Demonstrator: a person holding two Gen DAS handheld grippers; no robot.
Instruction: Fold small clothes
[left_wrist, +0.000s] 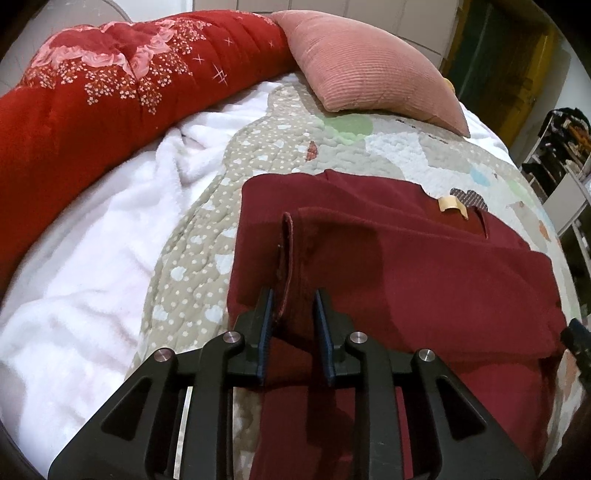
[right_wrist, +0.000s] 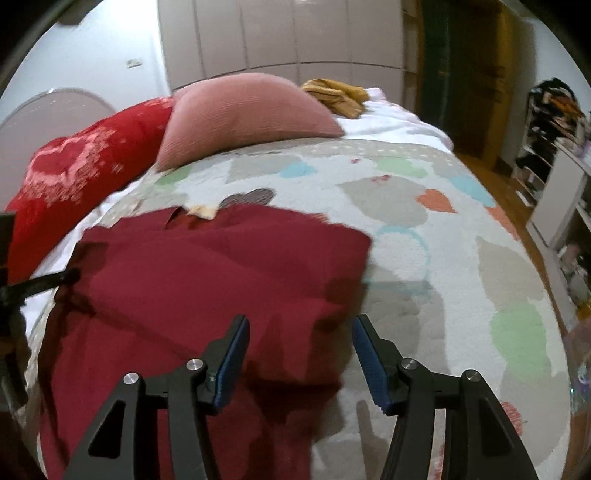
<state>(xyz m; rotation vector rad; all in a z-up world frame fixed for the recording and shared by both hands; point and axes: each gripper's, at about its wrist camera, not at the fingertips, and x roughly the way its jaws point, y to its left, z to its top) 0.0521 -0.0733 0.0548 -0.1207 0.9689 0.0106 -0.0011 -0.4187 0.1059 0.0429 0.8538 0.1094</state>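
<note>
The left gripper (left_wrist: 293, 295) pinches a raised fold of the dark red garment (left_wrist: 424, 266), its blue-padded fingers (left_wrist: 266, 325) standing close on either side of a hemmed edge that rises upright between them. The right gripper (right_wrist: 300, 325) hangs above the near right part of the same garment (right_wrist: 221, 273) with its jaws spread wide and nothing between them; one finger is over the cloth, the other over the bare quilt. The garment lies partly folded on the patterned quilt (left_wrist: 207, 258), one layer doubled over another, with a straight folded edge on its right side and a rounded corner toward the far right. At its far edge a collar opening shows a small beige tag (left_wrist: 452, 205). The fabric looks thick and matte, mostly smooth, with soft creases near the held fold. To the right of the garment the quilt (right_wrist: 461, 258) runs wide and uncovered up to the bed's right edge, beyond which stand a wooden floor (right_wrist: 491, 177) and shelving (right_wrist: 554, 155). To the left, a white fleece blanket (left_wrist: 92, 258) borders the quilt, and a rolled red floral comforter (left_wrist: 110, 92) lines the far left side. A pink ribbed cushion (left_wrist: 369, 62) rests at the quilt's far end, well apart from the garment, with a mustard-yellow cloth (right_wrist: 336, 94) behind it.
</note>
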